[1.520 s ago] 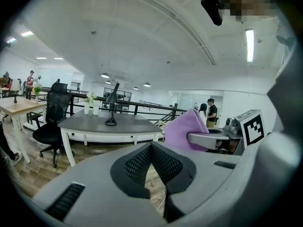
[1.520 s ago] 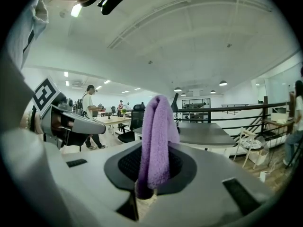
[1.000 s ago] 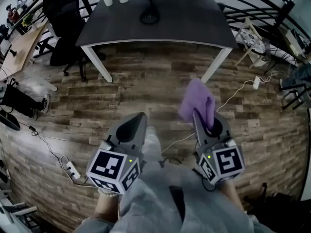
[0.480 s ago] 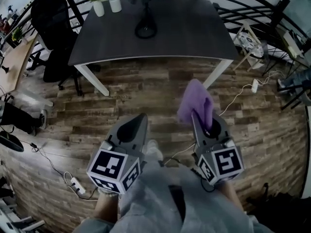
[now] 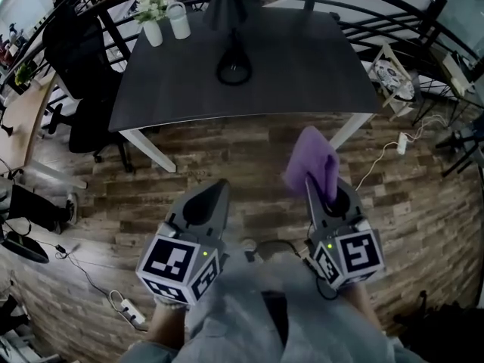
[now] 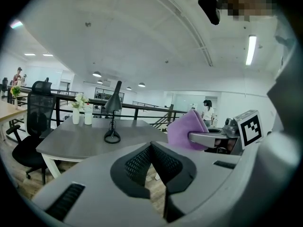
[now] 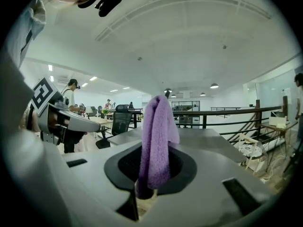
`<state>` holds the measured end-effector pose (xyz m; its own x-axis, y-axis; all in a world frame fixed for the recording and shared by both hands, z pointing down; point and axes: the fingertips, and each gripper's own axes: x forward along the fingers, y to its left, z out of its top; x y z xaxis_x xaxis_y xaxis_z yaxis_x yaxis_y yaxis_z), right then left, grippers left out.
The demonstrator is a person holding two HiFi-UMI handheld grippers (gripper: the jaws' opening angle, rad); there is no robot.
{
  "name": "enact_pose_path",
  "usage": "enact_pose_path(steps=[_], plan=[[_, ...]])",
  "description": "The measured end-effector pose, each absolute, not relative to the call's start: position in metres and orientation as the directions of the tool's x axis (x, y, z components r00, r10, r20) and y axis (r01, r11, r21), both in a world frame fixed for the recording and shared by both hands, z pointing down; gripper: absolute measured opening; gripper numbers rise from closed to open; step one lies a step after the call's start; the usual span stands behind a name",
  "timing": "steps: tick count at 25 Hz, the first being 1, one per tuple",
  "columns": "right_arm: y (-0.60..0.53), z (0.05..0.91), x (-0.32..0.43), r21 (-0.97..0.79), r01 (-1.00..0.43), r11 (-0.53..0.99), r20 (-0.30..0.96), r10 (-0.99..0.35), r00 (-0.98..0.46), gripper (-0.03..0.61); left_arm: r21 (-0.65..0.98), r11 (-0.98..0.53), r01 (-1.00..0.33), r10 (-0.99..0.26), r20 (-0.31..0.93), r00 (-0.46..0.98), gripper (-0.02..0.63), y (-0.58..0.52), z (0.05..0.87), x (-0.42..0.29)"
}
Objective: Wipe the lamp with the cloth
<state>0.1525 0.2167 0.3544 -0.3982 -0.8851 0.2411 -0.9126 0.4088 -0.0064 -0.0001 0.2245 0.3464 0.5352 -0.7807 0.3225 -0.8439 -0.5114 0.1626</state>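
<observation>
The black desk lamp (image 5: 231, 65) stands on the dark grey table (image 5: 302, 66) ahead of me, its round base near the table's middle. In the left gripper view the lamp (image 6: 113, 115) is upright, well beyond the jaws. A purple cloth (image 5: 312, 163) sticks up from my right gripper (image 5: 308, 180), which is shut on it; in the right gripper view the cloth (image 7: 156, 136) hangs folded between the jaws. My left gripper (image 5: 220, 182) is shut and holds nothing, its pads meeting in a V (image 6: 151, 145). Both grippers hover over the wooden floor, short of the table.
A white vase with flowers (image 5: 153, 23) and a white cup (image 5: 179, 21) stand at the table's far left corner. A black office chair (image 5: 79, 66) is left of the table. Cables and a power strip (image 5: 127, 309) lie on the floor. A black railing runs behind the table.
The table and lamp have slid nearer and lower in the head view as I step toward them. Both grippers keep their pose, the cloth still held in the right one.
</observation>
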Motion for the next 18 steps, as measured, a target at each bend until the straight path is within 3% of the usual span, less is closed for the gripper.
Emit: enact_pose_path(steps=[18], plan=[[0.131,0.362,0.149,-0.006,-0.904,0.428,0.282,-0.866,-0.412,0.051,0.187,-0.478,-0.858,-0.789,0.337,0.513,0.011,0.146,0.348,-0.009]])
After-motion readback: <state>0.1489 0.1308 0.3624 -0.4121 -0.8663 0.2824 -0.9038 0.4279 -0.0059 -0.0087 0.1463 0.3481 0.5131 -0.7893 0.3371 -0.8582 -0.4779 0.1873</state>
